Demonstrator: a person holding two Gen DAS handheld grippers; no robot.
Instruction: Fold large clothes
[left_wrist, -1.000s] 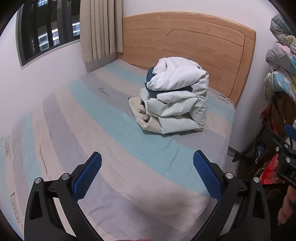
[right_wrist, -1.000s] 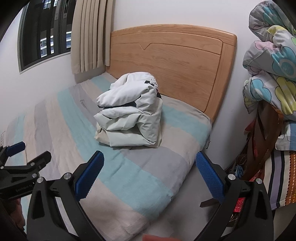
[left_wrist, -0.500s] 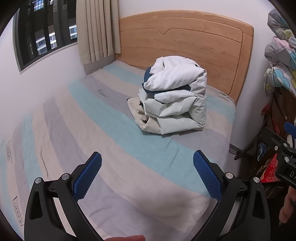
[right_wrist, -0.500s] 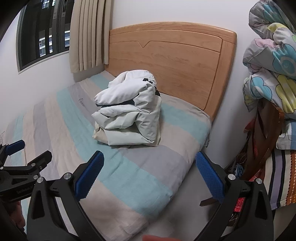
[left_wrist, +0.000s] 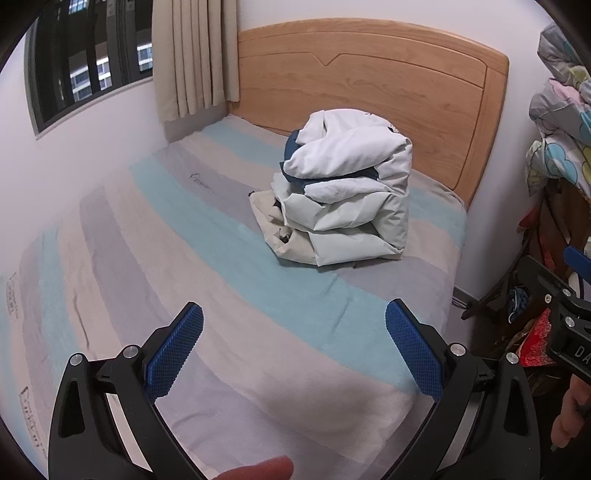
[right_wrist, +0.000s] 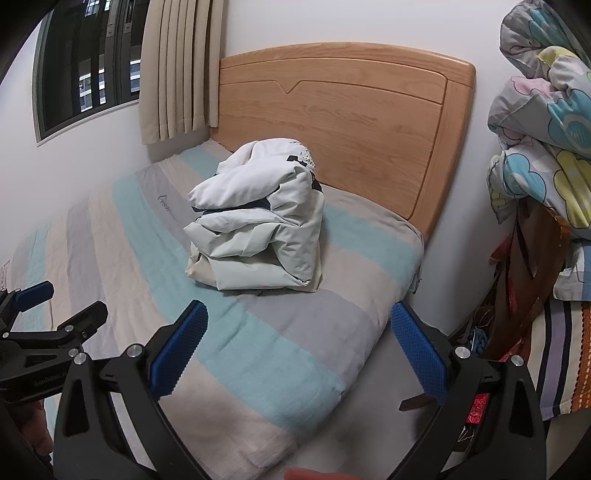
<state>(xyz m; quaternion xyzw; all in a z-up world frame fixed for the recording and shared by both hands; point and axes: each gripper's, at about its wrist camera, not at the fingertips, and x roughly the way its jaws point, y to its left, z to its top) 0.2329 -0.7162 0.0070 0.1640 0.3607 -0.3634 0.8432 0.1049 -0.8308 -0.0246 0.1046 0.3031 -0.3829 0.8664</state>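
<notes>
While both hand-held grippers (left_wrist: 294, 350) (right_wrist: 299, 350) gape empty | white jacket (left_wrist: 347, 201) – folded, puffy bundle | striped bed (left_wrist: 177, 229)

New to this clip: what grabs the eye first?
The pale jacket pile heaped on the striped bed, near the wooden headboard. Both tongs, left and right, hang open over the bed's near end, apart from the pile. Floral bedding is stacked on the right.

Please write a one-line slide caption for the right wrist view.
Open right gripper faces a folded pile of pale clothes on the striped bed.
</notes>
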